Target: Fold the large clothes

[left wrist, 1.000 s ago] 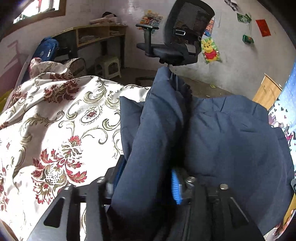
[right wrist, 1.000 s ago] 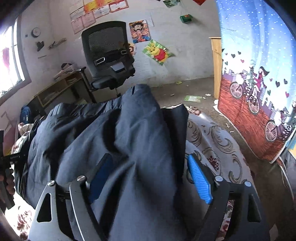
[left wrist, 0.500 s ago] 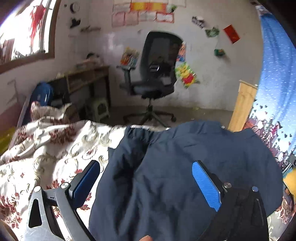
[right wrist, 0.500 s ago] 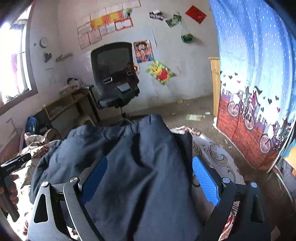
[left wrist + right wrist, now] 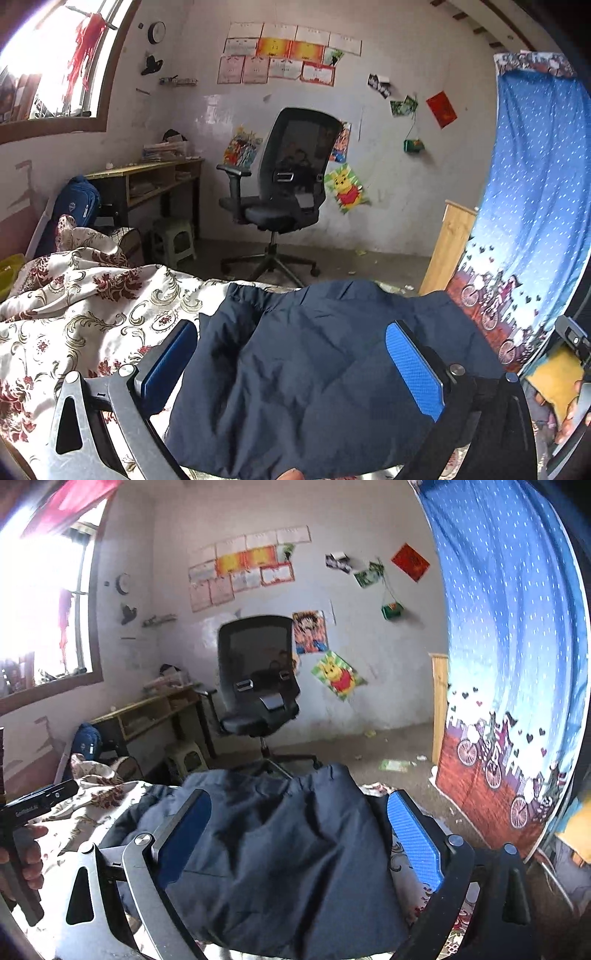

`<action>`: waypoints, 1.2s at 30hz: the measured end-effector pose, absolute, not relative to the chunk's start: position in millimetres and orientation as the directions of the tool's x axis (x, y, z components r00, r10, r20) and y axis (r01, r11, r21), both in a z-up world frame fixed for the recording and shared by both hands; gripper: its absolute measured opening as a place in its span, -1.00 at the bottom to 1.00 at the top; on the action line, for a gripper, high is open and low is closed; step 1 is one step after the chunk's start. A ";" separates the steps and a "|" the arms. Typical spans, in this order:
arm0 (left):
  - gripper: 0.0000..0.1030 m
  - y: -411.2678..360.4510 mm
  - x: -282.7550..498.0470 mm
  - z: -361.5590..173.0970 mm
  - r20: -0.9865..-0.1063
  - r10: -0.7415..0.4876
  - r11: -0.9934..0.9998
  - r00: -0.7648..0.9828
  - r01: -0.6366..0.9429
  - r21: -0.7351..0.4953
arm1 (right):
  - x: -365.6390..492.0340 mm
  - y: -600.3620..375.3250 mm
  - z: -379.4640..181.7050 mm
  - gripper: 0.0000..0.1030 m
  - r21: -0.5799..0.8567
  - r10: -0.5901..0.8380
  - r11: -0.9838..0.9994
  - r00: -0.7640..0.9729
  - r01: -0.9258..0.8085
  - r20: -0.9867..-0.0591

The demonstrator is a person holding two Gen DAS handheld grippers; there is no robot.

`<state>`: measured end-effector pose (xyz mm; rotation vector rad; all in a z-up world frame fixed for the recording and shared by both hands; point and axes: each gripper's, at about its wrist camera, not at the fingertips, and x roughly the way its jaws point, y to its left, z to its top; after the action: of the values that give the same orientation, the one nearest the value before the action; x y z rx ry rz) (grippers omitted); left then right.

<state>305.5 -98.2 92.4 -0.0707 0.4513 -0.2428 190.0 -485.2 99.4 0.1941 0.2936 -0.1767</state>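
A dark navy padded jacket [image 5: 306, 373] lies folded in a thick bundle on the floral bedspread [image 5: 85, 306]. My left gripper [image 5: 291, 354] is open, its blue pads [image 5: 413, 365] wide apart above the bundle, holding nothing. In the right wrist view the same jacket [image 5: 284, 853] fills the lower middle. My right gripper [image 5: 299, 827] is open too, pads either side of the bundle and raised off it. The left gripper's handle [image 5: 22, 834] shows at the left edge there.
A black office chair [image 5: 284, 192] stands beyond the bed by the wall. A wooden desk [image 5: 147, 184], a small stool [image 5: 173, 240] and a blue bag [image 5: 75, 206] are to the left. A blue curtain [image 5: 532, 221] hangs at the right.
My left gripper let go of the jacket and opened wide. Both grippers have lifted and tilted up, away from the folded bundle, which now rests on the bed.
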 end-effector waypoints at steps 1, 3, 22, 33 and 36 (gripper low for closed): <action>1.00 -96.5 300.2 95.4 -0.415 -0.252 0.968 0.874 0.220 -0.123 | 184.5 -481.0 103.4 0.84 0.162 -0.140 0.968 0.946 0.193 -0.293; 1.00 -94.2 289.9 100.4 -0.402 -0.256 0.966 0.879 0.224 -0.126 | 176.7 -475.2 108.2 0.86 0.159 -0.136 0.970 0.951 0.185 -0.277; 1.00 -64.4 191.0 119.9 -0.336 -0.265 0.964 0.904 0.245 -0.102 | 97.0 -402.0 130.1 0.97 0.125 -0.076 0.987 0.975 0.104 -0.209; 1.00 -51.7 148.4 106.1 -0.356 -0.272 0.962 0.894 0.252 -0.103 | 60.8 -383.0 111.3 0.97 0.104 -0.078 0.989 0.969 0.105 -0.236; 1.00 -46.7 141.8 101.6 -0.361 -0.264 0.965 0.895 0.243 -0.103 | 54.2 -381.0 109.5 0.97 0.105 -0.075 0.989 0.967 0.103 -0.244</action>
<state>141.8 -46.7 101.6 -0.0556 0.3817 -0.2626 54.2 -381.0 109.5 0.1170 0.2419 -0.0904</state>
